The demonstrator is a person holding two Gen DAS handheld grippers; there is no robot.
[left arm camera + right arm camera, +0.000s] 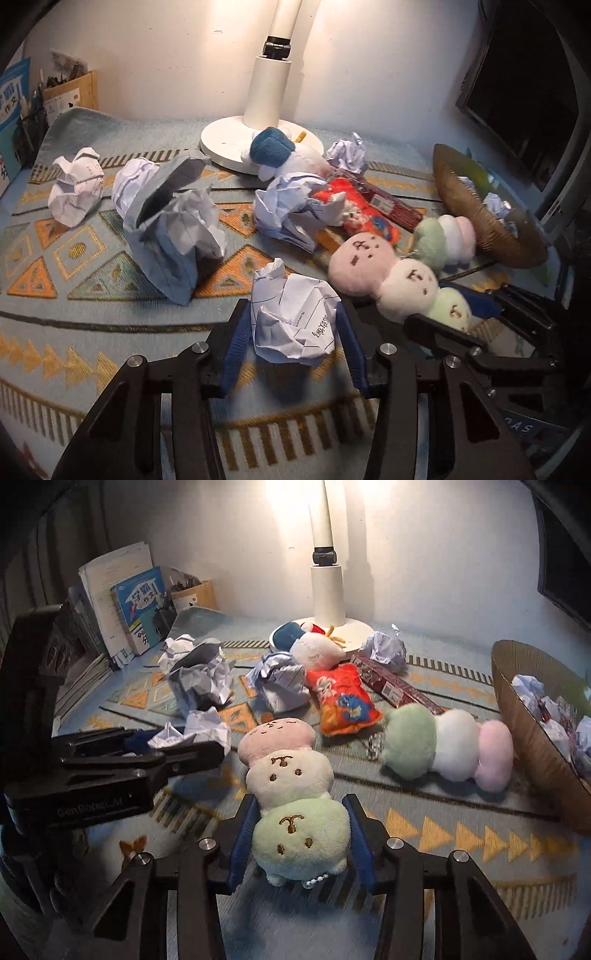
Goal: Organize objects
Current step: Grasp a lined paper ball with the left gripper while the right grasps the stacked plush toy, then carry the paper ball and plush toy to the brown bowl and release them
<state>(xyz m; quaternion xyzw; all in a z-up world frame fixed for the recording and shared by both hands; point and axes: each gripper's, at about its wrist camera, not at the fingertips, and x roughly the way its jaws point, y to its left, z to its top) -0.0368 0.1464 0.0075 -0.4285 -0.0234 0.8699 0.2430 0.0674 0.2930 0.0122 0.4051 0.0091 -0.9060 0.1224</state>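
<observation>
Your left gripper (293,325) has its jaws pressed on a crumpled paper ball (291,317) on the patterned counter cloth (110,332). Your right gripper (301,834) clamps the green end of the three-ball plush (291,786), long axis running away from you toward the lamp (325,590) (pink end farthest). Two such plushes; second plush (448,747) lies crosswise beside the basket (532,738).

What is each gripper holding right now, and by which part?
Left gripper clamps a crumpled paper ball by its sides; right gripper clamps the three-ball plush by its green end.
</observation>
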